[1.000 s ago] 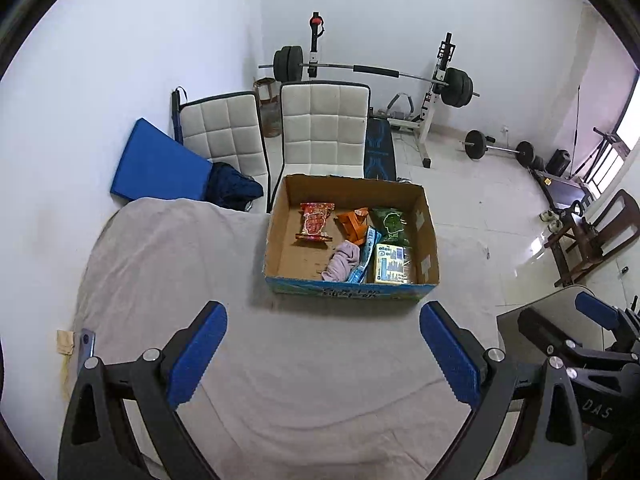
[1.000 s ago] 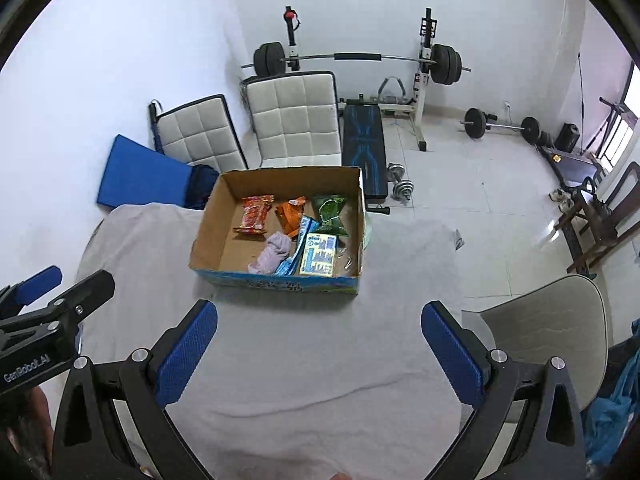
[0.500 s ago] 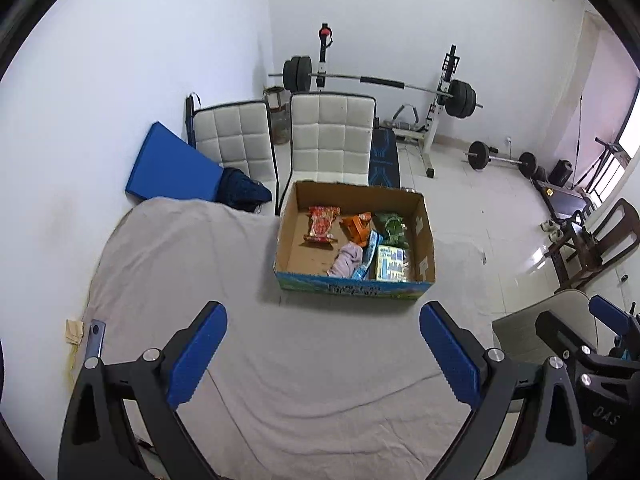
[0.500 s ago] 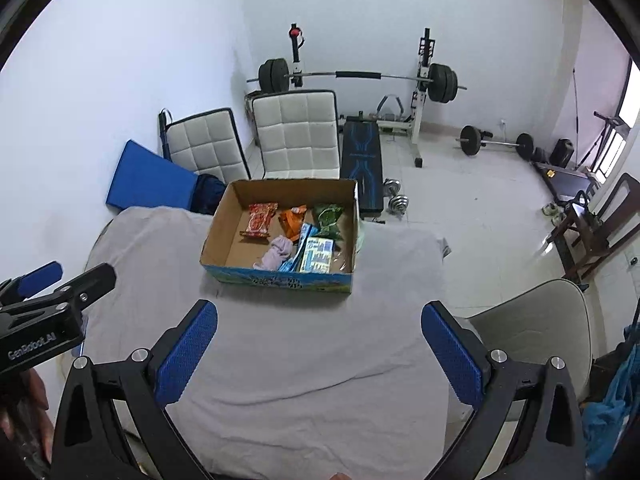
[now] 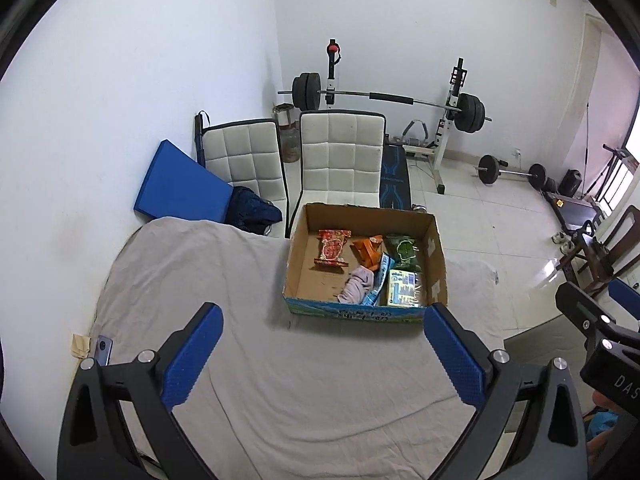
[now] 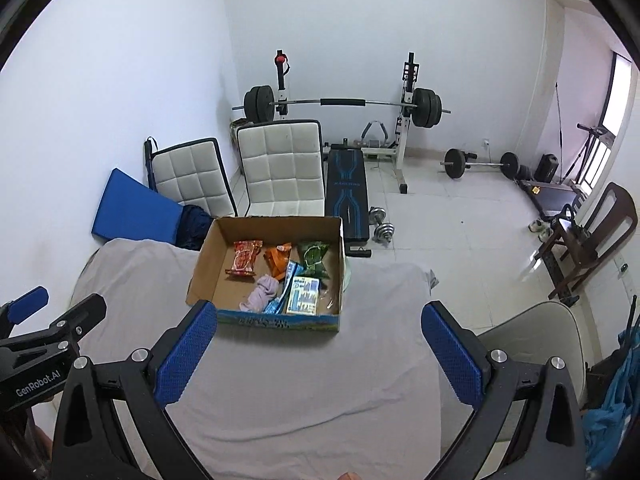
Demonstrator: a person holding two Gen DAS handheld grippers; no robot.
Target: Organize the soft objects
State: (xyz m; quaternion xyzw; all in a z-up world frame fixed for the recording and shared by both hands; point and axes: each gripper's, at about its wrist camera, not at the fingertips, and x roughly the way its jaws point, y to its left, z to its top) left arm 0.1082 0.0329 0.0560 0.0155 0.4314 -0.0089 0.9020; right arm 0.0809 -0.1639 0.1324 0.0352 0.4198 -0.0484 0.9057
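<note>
An open cardboard box [image 5: 297,264] [image 6: 204,264] stands at the far edge of the table with the grey cloth [image 5: 280,380] [image 6: 300,380]. In it lie a red snack bag [image 5: 332,249] [image 6: 245,257], an orange bag [image 5: 367,249] [image 6: 277,258], a green bag [image 5: 403,249] [image 6: 314,256], a pink cloth [image 5: 358,285] [image 6: 262,292], a blue packet [image 5: 378,285] and a tissue pack [image 5: 402,290] [image 6: 304,296]. My left gripper [image 5: 320,352] and right gripper [image 6: 318,350] are both open and empty, high above the table, well short of the box.
Two white chairs [image 5: 340,160] [image 5: 246,160] and a blue mat [image 5: 180,188] stand behind the table. A barbell rack [image 5: 388,98] and weights are by the back wall. A phone [image 5: 103,350] lies at the table's left edge. A grey chair [image 6: 532,336] is at the right.
Both grippers have pulled up and back from the table; the box looks smaller and more of the room shows. Both stay open.
</note>
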